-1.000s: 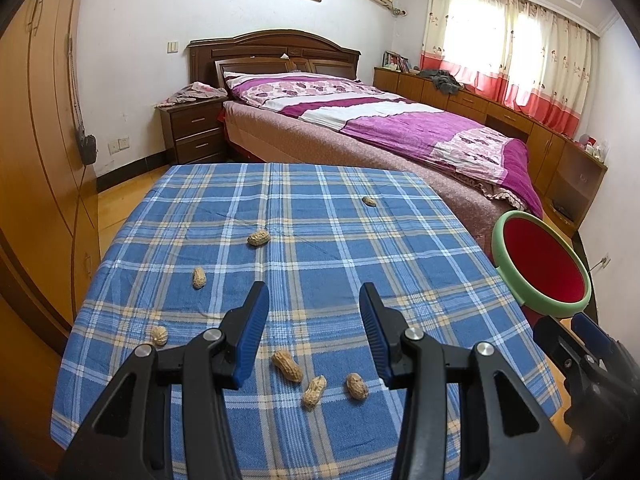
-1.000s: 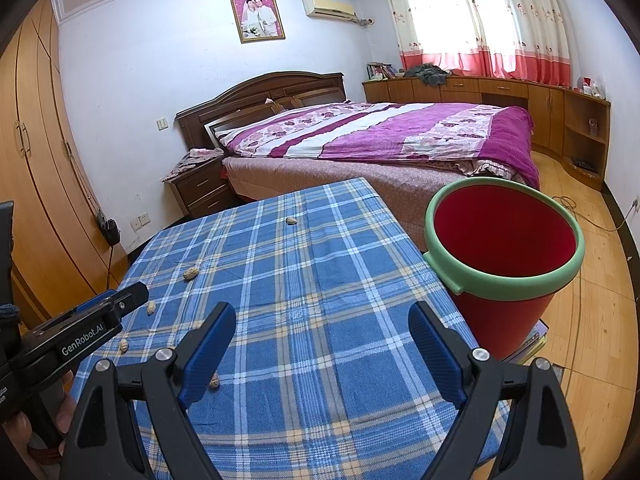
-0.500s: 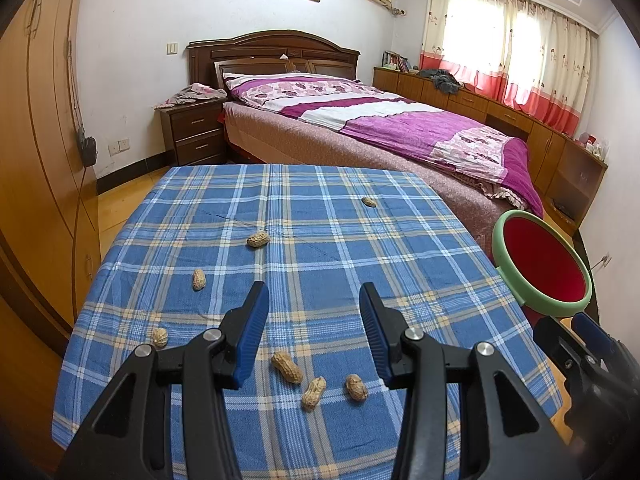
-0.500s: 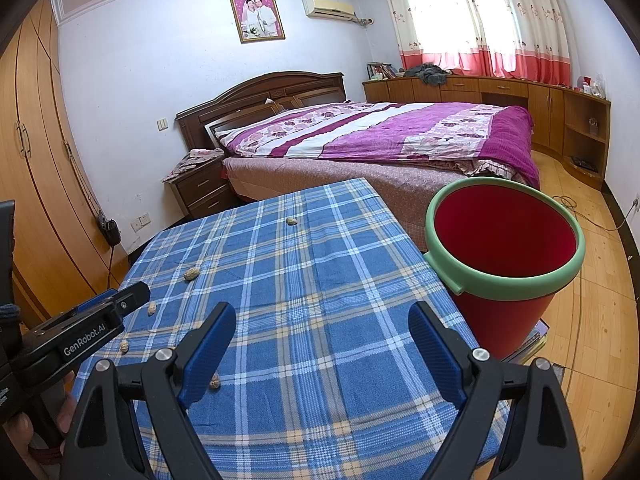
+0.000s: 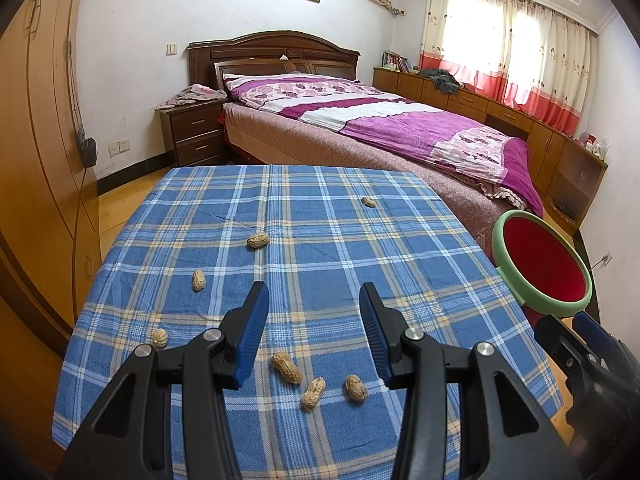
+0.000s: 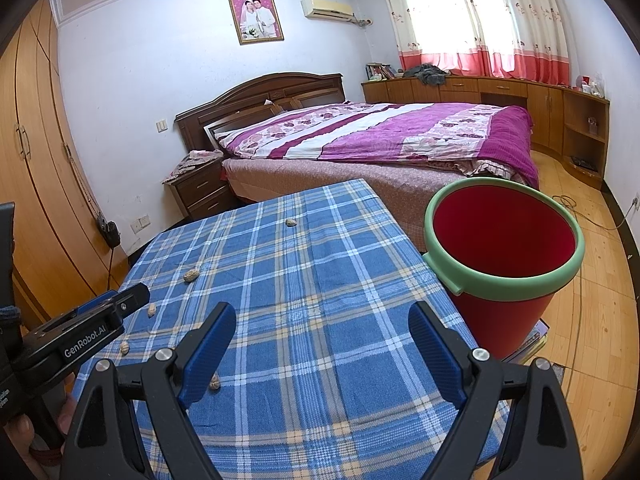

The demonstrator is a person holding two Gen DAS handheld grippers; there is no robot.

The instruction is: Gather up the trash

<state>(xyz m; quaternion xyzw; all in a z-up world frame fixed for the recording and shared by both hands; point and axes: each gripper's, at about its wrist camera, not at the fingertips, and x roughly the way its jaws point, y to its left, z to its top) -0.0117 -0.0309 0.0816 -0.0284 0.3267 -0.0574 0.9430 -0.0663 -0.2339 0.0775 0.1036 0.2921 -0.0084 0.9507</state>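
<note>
Several peanut shells lie on the blue plaid tablecloth (image 5: pixel 320 248). In the left wrist view three lie close together just below my open, empty left gripper (image 5: pixel 312 320): one (image 5: pixel 286 367), one (image 5: pixel 313 393) and one (image 5: pixel 356 387). Others lie at the left (image 5: pixel 198 280), the left edge (image 5: pixel 159 337), the middle (image 5: pixel 257 239) and the far side (image 5: pixel 368 202). A red bin with a green rim (image 6: pixel 502 256) stands beside the table's right edge. My right gripper (image 6: pixel 322 344) is open and empty above the table's near right part.
A bed with a purple quilt (image 6: pixel 380 136) stands beyond the table. A nightstand (image 5: pixel 194 136) is at the back left and a wooden wardrobe (image 5: pixel 36 160) lines the left wall. Low cabinets (image 6: pixel 520 100) run under the window. A cable (image 6: pixel 576 216) lies on the wooden floor.
The left wrist view has shifted very slightly, and the near peanuts sit a touch lower in frame. Both grippers stay open and the right one has not moved.
</note>
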